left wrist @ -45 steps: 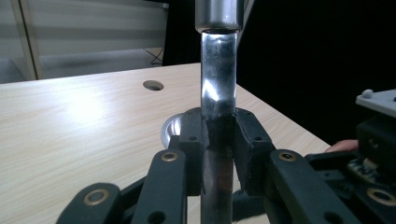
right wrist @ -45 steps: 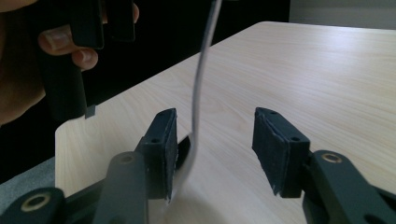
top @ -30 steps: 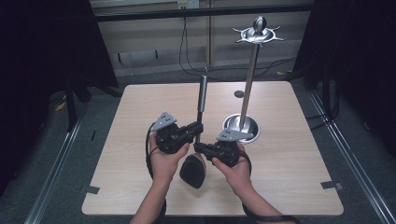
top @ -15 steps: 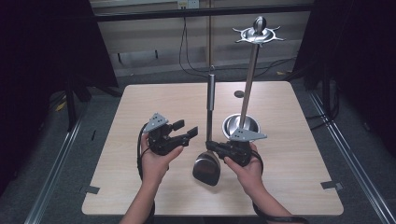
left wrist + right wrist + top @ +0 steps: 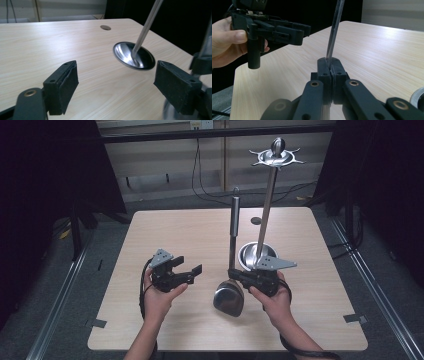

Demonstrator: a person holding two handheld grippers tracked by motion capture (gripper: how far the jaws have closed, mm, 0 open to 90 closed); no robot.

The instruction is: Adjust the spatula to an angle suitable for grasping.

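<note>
Holding the ladle [image 5: 231,270] upright near the counter's [image 5: 165,227] front edge, right gripper [image 5: 239,275] pinches its handle; left gripper [image 5: 190,270], jaws just spread, empty. Next: likely hanging ladle on stand [image 5: 266,210].

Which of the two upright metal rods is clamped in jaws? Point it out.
The shorter ladle handle, pinched by the right gripper just above the ladle's bowl. The taller stand pole rises free from its round base.
</note>
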